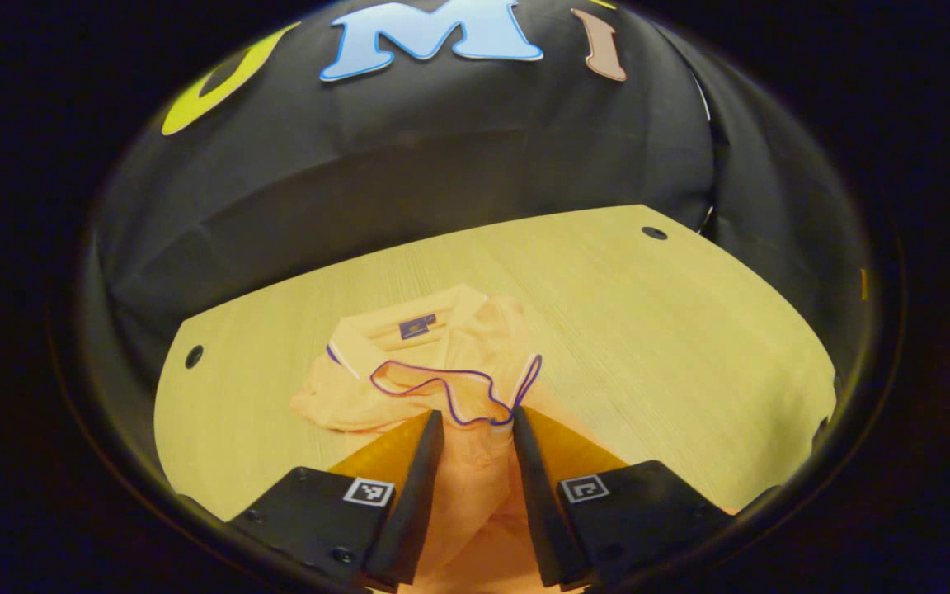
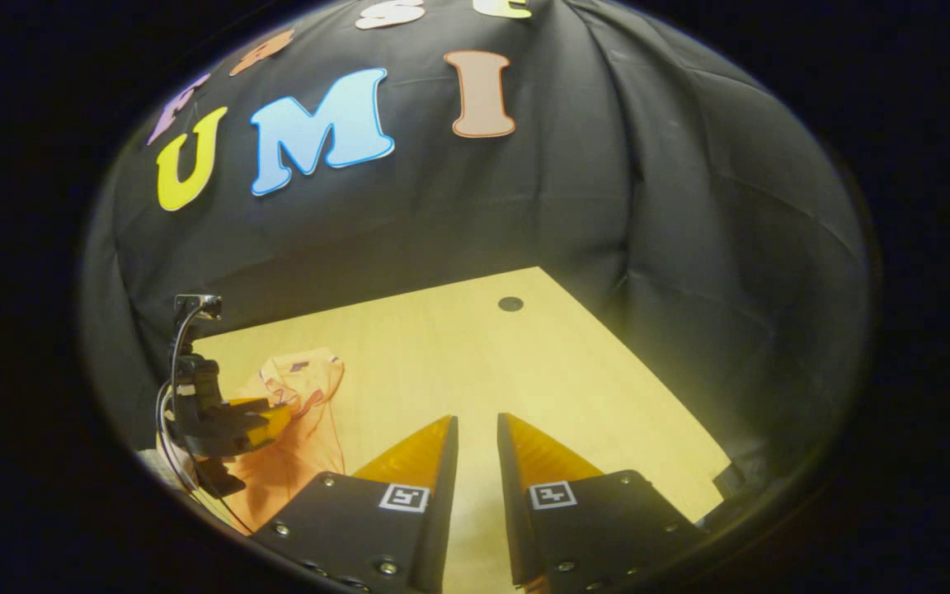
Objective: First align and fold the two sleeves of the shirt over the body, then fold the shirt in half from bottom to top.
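An orange shirt is lying crumpled on a wooden table, its collar pointing toward the booth wall and its body running back toward the camera. The left gripper is hovering over the fabric, fingers apart with cloth between them, possibly touching it. The right gripper is sitting well to the side above bare wood, fingers narrowly apart, holding nothing.
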